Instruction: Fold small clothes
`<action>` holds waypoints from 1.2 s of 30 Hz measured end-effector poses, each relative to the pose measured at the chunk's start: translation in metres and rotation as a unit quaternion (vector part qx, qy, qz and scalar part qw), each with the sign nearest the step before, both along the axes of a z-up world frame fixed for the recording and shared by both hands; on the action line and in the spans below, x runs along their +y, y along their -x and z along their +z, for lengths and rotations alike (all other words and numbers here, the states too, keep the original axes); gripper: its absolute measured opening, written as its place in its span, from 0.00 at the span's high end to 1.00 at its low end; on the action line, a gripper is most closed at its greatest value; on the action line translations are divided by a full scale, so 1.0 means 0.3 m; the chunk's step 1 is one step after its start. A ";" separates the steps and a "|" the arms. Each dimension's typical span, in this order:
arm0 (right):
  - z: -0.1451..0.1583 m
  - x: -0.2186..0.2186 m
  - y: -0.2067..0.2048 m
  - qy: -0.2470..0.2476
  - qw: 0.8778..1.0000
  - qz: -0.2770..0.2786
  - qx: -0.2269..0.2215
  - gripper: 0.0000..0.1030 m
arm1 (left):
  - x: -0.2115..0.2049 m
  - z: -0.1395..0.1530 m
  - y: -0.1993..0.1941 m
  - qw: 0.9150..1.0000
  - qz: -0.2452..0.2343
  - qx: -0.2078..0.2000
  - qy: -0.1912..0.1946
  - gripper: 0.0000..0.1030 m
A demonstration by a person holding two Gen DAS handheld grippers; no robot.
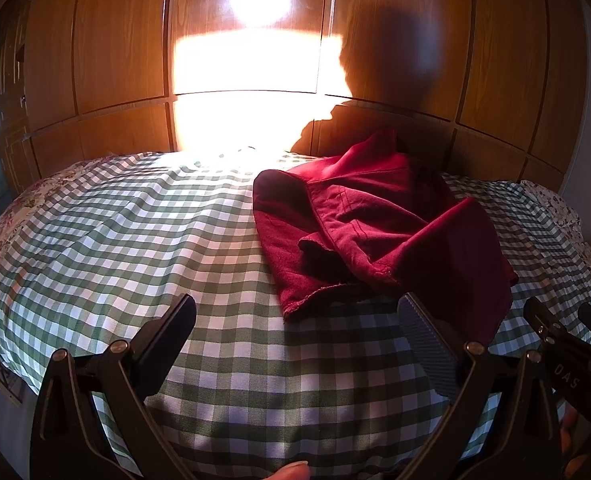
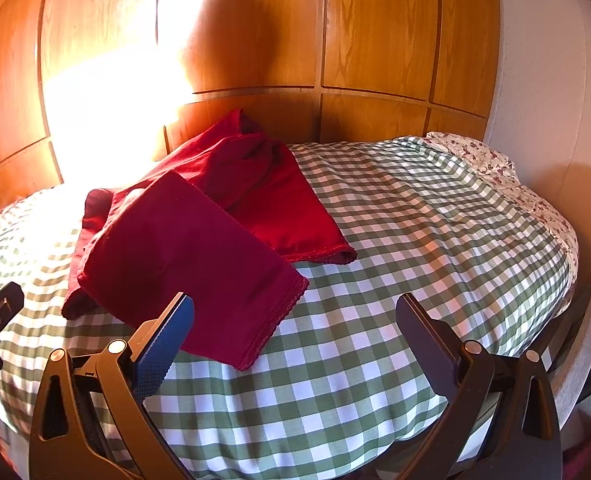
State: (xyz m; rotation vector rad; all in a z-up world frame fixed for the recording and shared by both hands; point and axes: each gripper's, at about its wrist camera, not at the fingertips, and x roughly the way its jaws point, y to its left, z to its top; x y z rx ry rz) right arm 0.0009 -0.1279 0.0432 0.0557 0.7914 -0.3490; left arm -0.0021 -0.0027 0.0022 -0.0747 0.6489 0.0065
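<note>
A dark red garment (image 1: 375,216) lies rumpled on a green and white checked bed cover (image 1: 143,232), right of centre in the left wrist view. My left gripper (image 1: 295,320) is open and empty, just short of the garment's near hem. In the right wrist view the same red garment (image 2: 183,240) lies left of centre, one leg folded toward me. My right gripper (image 2: 295,316) is open with nothing between its fingers; its left finger (image 2: 163,344) is beside the garment's near edge. The right gripper's body (image 1: 567,344) shows at the far right of the left wrist view.
A wooden panelled wardrobe (image 1: 115,48) stands behind the bed, with bright sun glare on it. A floral sheet (image 2: 491,160) shows at the bed's edges. A white wall (image 2: 543,60) is at the right. Bare checked cover (image 2: 415,220) lies right of the garment.
</note>
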 end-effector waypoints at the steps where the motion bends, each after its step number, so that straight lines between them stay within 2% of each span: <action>1: 0.000 0.001 0.000 0.000 1.000 0.001 -0.001 0.03 | 0.001 -0.001 0.001 1.000 -0.001 0.000 0.000 0.02; 36: -0.003 -0.002 -0.010 -0.014 1.000 0.016 0.000 0.03 | 0.003 -0.005 -0.009 1.000 -0.013 -0.002 -0.002 0.02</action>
